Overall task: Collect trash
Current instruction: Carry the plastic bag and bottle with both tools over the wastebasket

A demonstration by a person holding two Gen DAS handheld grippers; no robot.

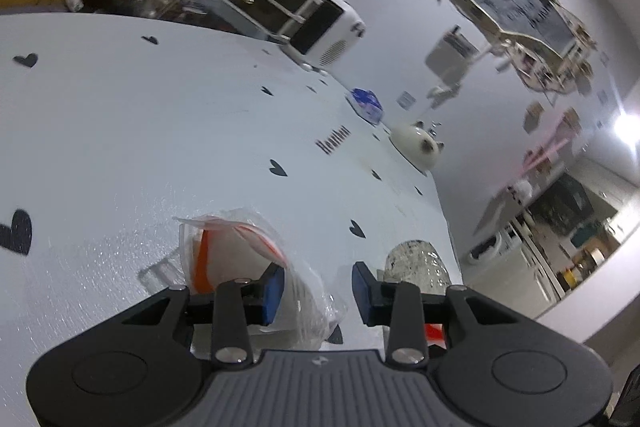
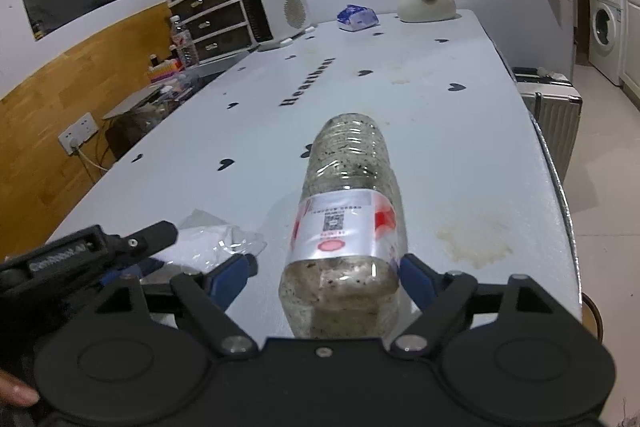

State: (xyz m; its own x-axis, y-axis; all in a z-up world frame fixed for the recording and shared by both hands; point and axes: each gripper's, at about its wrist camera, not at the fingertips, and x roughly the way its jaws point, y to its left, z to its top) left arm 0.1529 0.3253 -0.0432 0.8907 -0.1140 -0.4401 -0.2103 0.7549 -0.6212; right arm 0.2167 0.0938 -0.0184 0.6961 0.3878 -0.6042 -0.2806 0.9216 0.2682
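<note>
White table (image 2: 440, 131) with black hearts under both my grippers; dirty plastic bottle (image 2: 348, 211) lies on its side between my right gripper (image 2: 326, 273) pads, jaws wide, not clamped; crumpled clear bag (image 1: 256, 267) at my left gripper (image 1: 318, 293), jaws open, one pad on it.

Bottle (image 2: 348, 211) fills right gripper (image 2: 326, 277) gap; bag (image 2: 212, 241) just left.

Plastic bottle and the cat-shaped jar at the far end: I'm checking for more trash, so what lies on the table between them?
In the right wrist view, nothing lies between the plastic bottle and the cat-shaped jar: only bare table with printed hearts and stains.
</note>
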